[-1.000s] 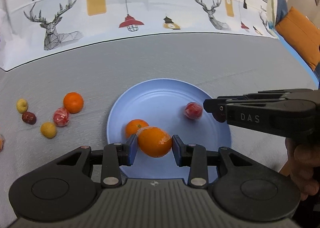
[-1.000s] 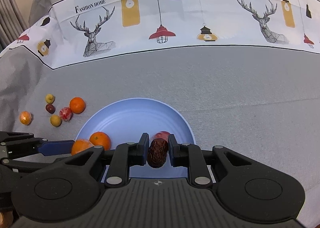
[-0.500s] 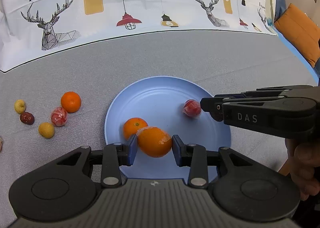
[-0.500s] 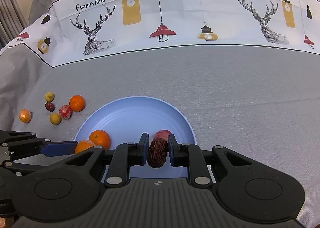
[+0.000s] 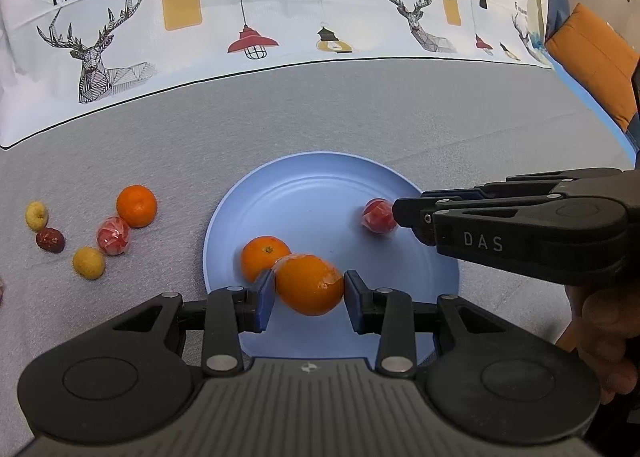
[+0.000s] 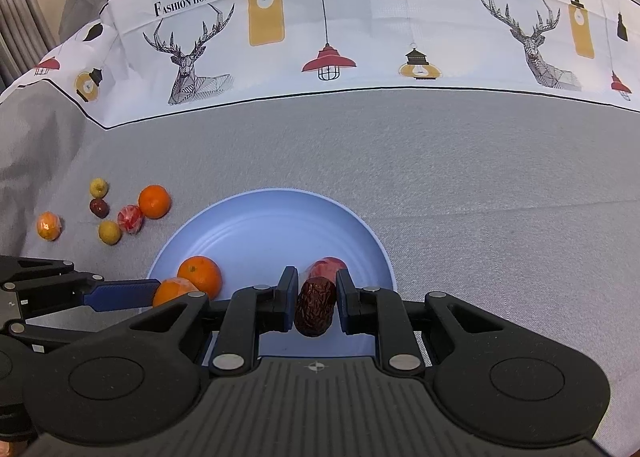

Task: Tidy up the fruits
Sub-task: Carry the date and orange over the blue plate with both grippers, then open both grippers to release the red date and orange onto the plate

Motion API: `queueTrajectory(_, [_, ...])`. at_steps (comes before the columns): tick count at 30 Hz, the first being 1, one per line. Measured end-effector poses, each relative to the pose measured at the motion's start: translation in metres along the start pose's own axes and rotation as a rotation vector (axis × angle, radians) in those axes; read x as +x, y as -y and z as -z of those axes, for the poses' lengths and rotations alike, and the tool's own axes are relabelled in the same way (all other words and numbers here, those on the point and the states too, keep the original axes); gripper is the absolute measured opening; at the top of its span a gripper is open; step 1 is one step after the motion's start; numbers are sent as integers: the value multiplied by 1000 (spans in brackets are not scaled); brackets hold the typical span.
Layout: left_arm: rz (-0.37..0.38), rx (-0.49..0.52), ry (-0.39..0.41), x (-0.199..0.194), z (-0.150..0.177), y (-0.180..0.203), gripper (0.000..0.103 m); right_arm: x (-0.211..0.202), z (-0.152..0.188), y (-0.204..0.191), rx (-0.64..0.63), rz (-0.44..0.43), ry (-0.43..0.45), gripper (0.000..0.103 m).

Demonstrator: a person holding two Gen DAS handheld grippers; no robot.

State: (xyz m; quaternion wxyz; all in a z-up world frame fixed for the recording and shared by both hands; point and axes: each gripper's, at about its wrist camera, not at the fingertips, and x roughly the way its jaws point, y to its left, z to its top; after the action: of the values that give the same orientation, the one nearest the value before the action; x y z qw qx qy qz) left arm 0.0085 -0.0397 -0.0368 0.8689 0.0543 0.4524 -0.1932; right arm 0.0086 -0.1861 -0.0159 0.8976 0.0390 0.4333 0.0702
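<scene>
Left wrist view, nearest first: the left gripper is clamped on a plastic-wrapped orange, its blue pads pressed to either side, holding it over the near part of the blue plate. Right wrist view shows the right gripper pinched tight on a wrinkled red date, also above the plate's near edge. Against the pictures from a second ago, nothing has shifted: both claws hold the same fruit in the same spots over the plate, and neither has let go. My reading is that the carrying is finished for these two pieces and only the release remains, so this is a pause just before dropping them. Already lying on the plate are a bare orange touching the wrapped one's far-left side, and a red wrapped fruit toward the plate's right, just beside the right gripper's tip as seen from the left. Well to the left of the plate, on the grey tablecloth, a loose cluster waits: another orange, a second red wrapped fruit, two small yellow fruits, a dark date, and, furthest left, a small wrapped orange fruit. Beyond the plate runs the cloth's white border printed with deer and lamps.
</scene>
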Motion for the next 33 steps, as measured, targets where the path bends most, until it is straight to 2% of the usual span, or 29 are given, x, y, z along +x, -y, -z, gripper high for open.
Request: queueTrajectory(33, [2,12,1,-2,-2,7,41,2,2,-6,-24,2,-7,21])
